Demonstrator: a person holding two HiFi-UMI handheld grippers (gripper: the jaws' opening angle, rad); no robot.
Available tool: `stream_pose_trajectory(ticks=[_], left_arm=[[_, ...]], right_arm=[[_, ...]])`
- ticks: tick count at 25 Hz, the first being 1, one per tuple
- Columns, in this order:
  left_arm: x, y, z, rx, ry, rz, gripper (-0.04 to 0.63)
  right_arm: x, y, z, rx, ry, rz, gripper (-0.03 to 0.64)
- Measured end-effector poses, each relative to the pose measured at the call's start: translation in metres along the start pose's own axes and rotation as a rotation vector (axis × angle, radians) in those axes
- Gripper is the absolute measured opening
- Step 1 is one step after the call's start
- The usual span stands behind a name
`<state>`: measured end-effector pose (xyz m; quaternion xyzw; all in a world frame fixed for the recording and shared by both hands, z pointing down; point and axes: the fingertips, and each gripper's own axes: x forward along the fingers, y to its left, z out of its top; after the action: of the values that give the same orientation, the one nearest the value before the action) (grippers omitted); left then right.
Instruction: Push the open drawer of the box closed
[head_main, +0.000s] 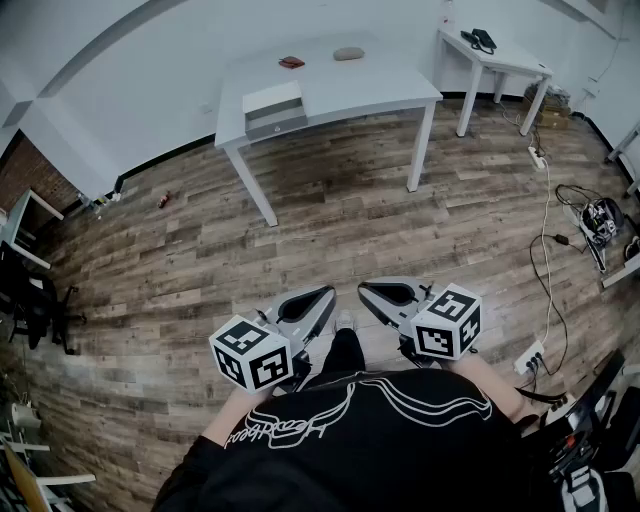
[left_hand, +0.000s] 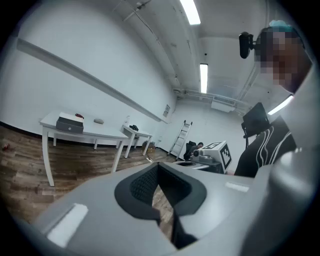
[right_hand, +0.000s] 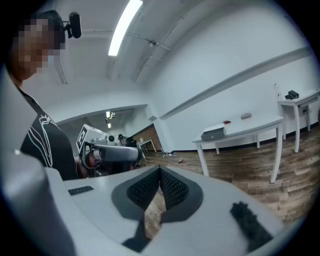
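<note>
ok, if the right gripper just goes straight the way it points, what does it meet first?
Probably the wooden floor: the right gripper, jaws together, points slightly down over open boards. The table with the box stands right of that line. Depth is hard to judge.

No legible text; shirt (head_main: 352, 428) script unreadable.
</note>
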<state>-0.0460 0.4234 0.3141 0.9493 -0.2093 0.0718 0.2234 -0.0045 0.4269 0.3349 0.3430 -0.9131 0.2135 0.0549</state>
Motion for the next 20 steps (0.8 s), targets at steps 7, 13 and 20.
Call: stream_pose_trajectory(ticks=[7, 13, 20], left_arm=[[0.067, 0.121, 0.051, 0.023, 0.035, -0.001, 0.006], [0.111, 0.239, 0.122, 0.018, 0.015, 0.035, 0.006], [0.140, 0.304, 0.161, 0.014, -0.005, 0.043, 0.006]], right_arm=[[0.088, -0.112, 0.044, 0.034, 0.009, -0.015, 0.008], [0.166, -0.205, 0.110, 0.017, 0.010, -0.026, 0.008], [0.208, -0.257, 0.160, -0.022, -0.036, -0.026, 0.008]])
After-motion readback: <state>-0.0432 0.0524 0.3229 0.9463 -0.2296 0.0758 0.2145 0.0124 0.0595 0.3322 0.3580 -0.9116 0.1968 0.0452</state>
